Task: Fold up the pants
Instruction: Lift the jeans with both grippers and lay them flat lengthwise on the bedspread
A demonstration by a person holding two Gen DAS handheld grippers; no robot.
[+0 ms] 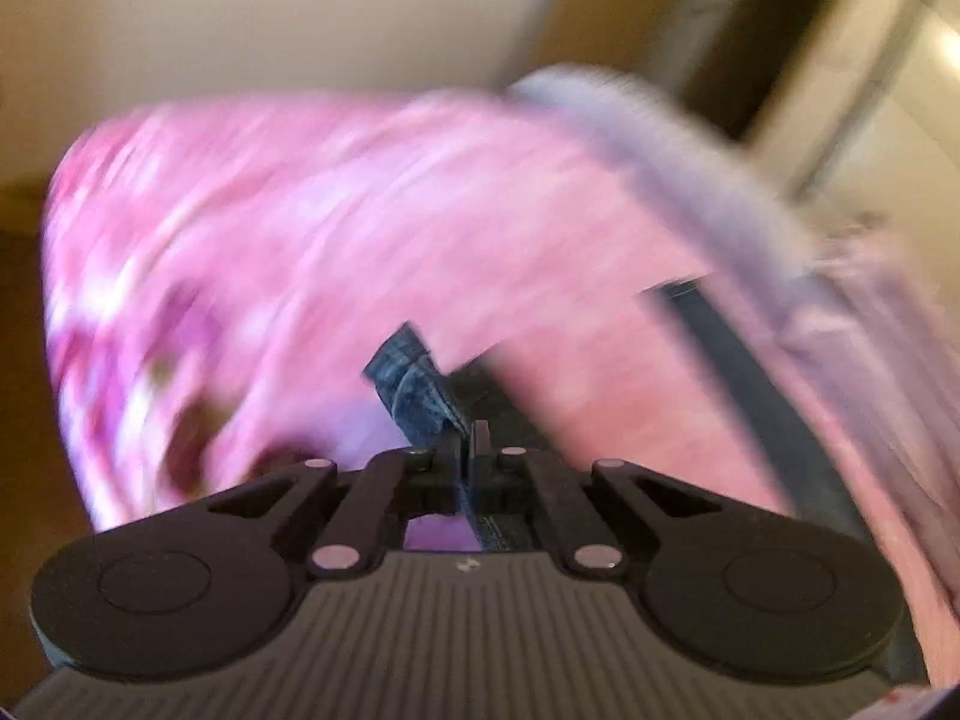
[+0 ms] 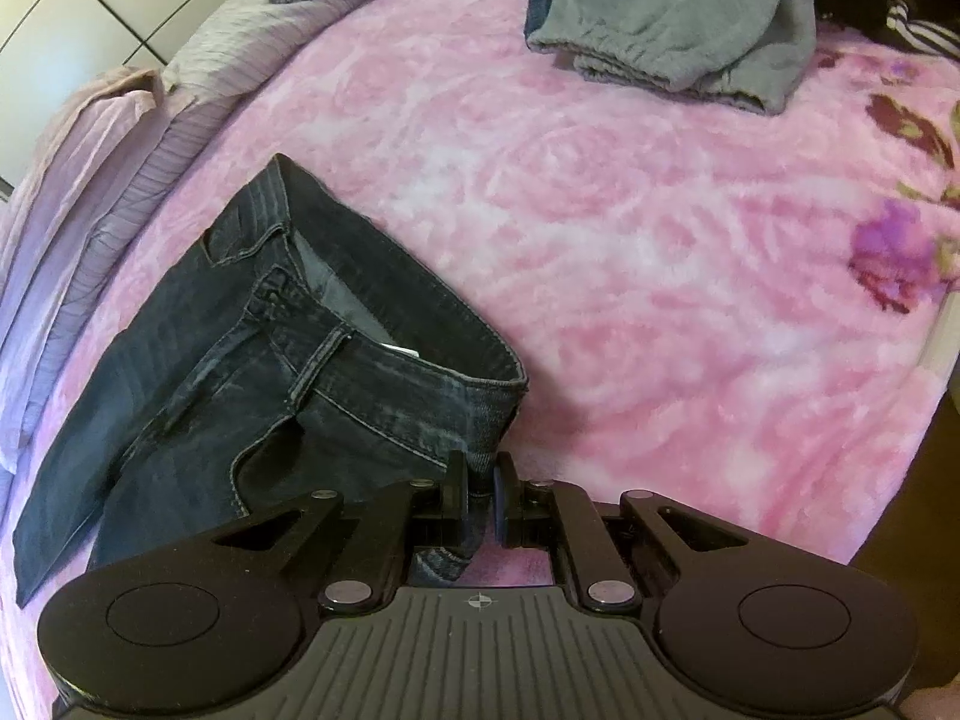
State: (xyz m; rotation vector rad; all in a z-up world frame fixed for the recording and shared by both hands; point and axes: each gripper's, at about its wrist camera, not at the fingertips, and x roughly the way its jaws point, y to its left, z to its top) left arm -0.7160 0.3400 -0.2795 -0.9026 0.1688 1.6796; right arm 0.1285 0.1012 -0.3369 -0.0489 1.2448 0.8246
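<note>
1. Dark blue denim fills the lower left of the right wrist view: the jeans (image 2: 252, 360) lie on a pink plush blanket (image 2: 630, 240) spread over the bed, waistband open toward the middle of the blanket.
2. A small white tag (image 2: 403, 350) shows inside the waistband; no writing on it can be read. The only mark on the housing is a small crosshair symbol.
3. The right tool (image 2: 480, 489) points steeply down, its pads pressed together on the near corner of the waistband, denim pinched between them.
4. The legs of the jeans run off under the housing at lower left and are cut off from sight. A grey folded garment (image 2: 678, 24) lies well apart at the far side, its top cropped; a striped cloth (image 2: 918, 30) peeks in at the upper right edge.
5. The left wrist view is heavily blurred. The blanket (image 1: 300, 240) reads only as pink smears, with a pale grey strip (image 1: 660, 150) along its upper right edge.
6. The left tool (image 1: 467, 438) is pressed together on a fold of denim (image 1: 414, 390), which stands up just beyond the fingertips; a dark band of the jeans runs on to the right.
</note>
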